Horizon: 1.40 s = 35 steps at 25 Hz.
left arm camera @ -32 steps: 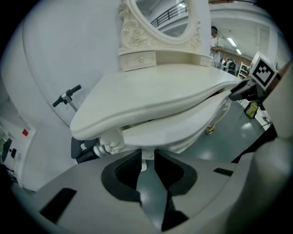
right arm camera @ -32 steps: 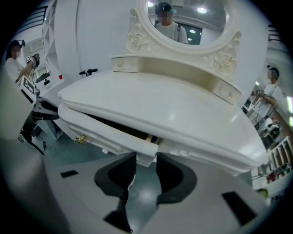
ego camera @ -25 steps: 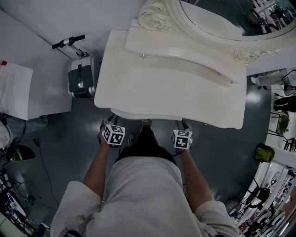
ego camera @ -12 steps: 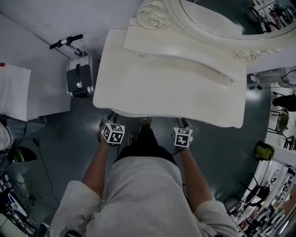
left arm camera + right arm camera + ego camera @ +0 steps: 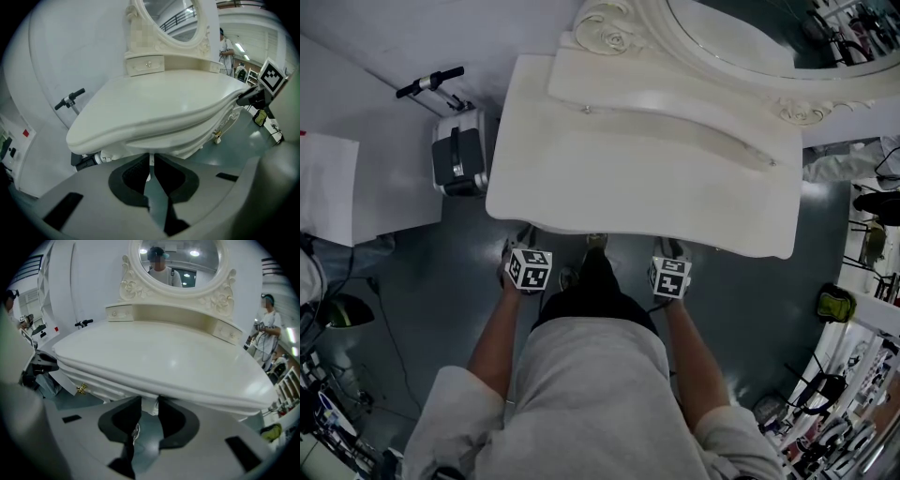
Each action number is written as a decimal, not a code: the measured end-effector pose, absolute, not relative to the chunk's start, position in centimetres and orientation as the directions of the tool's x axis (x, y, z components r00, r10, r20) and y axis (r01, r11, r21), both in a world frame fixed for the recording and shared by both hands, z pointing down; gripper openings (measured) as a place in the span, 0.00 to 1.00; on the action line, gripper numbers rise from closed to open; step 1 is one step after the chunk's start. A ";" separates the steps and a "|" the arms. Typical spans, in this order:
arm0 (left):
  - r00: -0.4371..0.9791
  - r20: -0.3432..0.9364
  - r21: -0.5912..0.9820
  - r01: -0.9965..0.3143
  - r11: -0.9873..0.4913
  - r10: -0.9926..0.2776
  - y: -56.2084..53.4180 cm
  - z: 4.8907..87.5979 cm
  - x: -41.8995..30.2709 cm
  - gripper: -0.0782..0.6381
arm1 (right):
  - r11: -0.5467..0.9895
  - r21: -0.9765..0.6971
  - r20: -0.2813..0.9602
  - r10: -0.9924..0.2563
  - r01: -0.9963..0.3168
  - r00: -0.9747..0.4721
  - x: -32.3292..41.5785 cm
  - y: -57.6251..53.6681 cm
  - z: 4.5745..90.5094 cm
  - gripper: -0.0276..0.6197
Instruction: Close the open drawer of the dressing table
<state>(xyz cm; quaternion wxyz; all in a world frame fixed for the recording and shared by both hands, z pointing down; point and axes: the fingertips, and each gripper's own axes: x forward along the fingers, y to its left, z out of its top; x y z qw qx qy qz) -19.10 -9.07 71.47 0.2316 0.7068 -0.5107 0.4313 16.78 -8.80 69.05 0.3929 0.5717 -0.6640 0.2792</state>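
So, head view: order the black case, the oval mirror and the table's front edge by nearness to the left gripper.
1. Table's front edge, over the left gripper; its jaws have just been closing on a sliver of it.
2. Black case, on the floor, left.
3. Oval mirror, at the table's back.

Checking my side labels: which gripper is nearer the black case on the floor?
Left. The left gripper is at the table's front edge, at the end nearest the case. The right gripper is farther along that edge, beyond the person's legs.
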 end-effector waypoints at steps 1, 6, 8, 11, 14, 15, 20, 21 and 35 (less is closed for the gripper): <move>0.104 0.845 -0.115 -0.923 -0.367 -0.525 -9.1 71.5 -19.1 0.16 | 0.184 0.074 0.839 -0.542 -0.980 -0.039 16.8 -8.8 69.1 0.23; 0.097 0.841 -0.109 -0.933 -0.344 -0.532 -9.5 71.5 -19.0 0.15 | 0.137 0.024 0.826 -0.561 -0.990 -0.058 16.9 -9.1 69.1 0.22; 0.094 0.840 -0.106 -0.937 -0.332 -0.535 -9.7 71.6 -19.0 0.15 | 0.128 0.003 0.823 -0.563 -0.992 -0.070 17.0 -9.3 69.2 0.21; 0.088 0.839 -0.094 -0.949 -0.301 -0.537 -9.6 71.5 -19.0 0.13 | 0.130 0.004 0.825 -0.561 -0.991 -0.070 17.5 -9.2 69.2 0.15; 0.089 0.835 -0.085 -0.954 -0.286 -0.543 -9.3 71.2 -18.7 0.13 | 0.144 0.003 0.820 -0.567 -0.990 -0.080 17.8 -8.8 69.0 0.08; 0.090 0.833 -0.084 -0.955 -0.285 -0.546 -9.3 71.1 -18.6 0.13 | 0.157 0.001 0.818 -0.568 -0.988 -0.089 17.6 -8.6 69.0 0.08; 0.097 0.824 -0.072 -0.959 -0.274 -0.558 -8.1 70.0 -18.1 0.12 | 0.216 -0.007 0.807 -0.575 -0.976 -0.133 16.0 -7.1 68.6 0.07; 0.100 0.819 -0.072 -0.959 -0.274 -0.564 -7.7 69.7 -17.9 0.12 | 0.225 -0.009 0.803 -0.580 -0.974 -0.141 15.6 -6.6 68.3 0.07; 0.330 0.583 0.077 -0.932 -0.354 -0.742 -2.4 57.2 -9.5 0.12 | 0.319 0.015 0.540 -0.801 -0.948 -0.261 8.5 -2.2 55.0 0.07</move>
